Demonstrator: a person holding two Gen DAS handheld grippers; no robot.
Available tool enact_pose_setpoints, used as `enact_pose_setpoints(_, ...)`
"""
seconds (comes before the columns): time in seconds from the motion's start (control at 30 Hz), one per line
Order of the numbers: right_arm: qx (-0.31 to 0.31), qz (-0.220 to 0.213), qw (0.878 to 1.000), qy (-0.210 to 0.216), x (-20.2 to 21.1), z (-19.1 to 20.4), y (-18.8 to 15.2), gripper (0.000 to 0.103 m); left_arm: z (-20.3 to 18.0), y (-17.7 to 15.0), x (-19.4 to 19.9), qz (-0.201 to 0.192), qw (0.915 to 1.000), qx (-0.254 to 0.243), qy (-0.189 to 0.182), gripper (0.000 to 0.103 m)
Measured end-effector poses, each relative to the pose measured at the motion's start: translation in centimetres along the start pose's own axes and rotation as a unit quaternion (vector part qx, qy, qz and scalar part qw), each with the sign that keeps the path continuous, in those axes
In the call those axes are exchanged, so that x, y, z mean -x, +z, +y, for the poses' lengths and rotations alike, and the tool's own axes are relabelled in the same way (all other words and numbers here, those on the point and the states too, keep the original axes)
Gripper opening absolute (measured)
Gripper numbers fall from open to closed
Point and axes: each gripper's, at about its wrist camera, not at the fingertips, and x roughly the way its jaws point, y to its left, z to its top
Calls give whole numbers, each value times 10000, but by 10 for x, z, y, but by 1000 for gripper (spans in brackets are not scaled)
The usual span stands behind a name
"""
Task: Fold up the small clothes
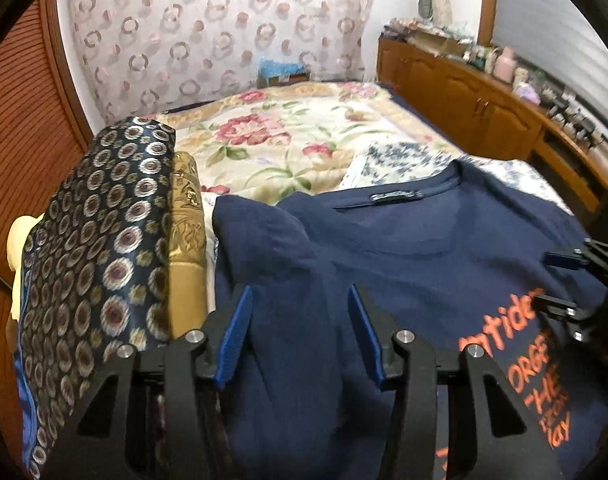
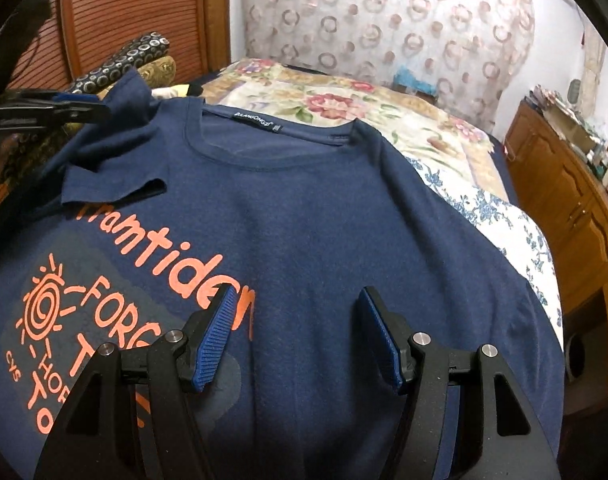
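Navy T-shirt (image 2: 304, 208) flat on bed (image 1: 304, 136), under both claws. Left claw (image 1: 300, 332) apart, empty, above folded-in sleeve (image 2: 108, 160). Right claw (image 2: 296, 336) apart, empty over chest. Advise: pinch hem edges evenly, fold straight.

Matt navy knit shirt (image 2: 324, 208), rubbery orange print; glossy woven pillow (image 1: 104, 240); ribbed blue pads (image 2: 214, 336), matt black plastic jaws; varnished wood cabinet (image 1: 464, 84).

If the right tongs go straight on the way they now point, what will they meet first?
Most likely the navy T-shirt itself: the right tongs stand open just above its chest, beside the orange print. Nothing else lies in between, though the remaining gap is hard to judge.
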Motion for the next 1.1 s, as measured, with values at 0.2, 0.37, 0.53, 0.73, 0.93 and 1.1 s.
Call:
enact_pose_setpoints(0.2, -44, 12, 10000, 49, 0, 2, 0, 65, -3, 14, -14, 339, 9985, -199, 373, 1)
enact_pose_setpoints(0.37, -48, 13, 10000, 57, 0, 2, 0, 65, 3, 22, 1, 117, 9967, -382, 710, 0)
enact_pose_setpoints(0.53, -67, 19, 9999, 85, 1, 2, -2, 65, 44, 41, 24, -250, 9946, -7, 1003, 0)
enact_pose_setpoints(0.73, -66, 16, 9999, 91, 1, 0, -2, 65, 54, 35, 32, -344, 9965, 0, 757, 7)
enact_pose_setpoints(0.93, -72, 17, 9999, 93, 0, 0, -2, 65, 29, 13, 64, -713, 9968, -203, 283, 41)
enact_pose_setpoints(1.1, -85, 16, 9999, 95, 1, 0, -2, 66, 3, -17, 88, -862, 9956, -322, -176, 58)
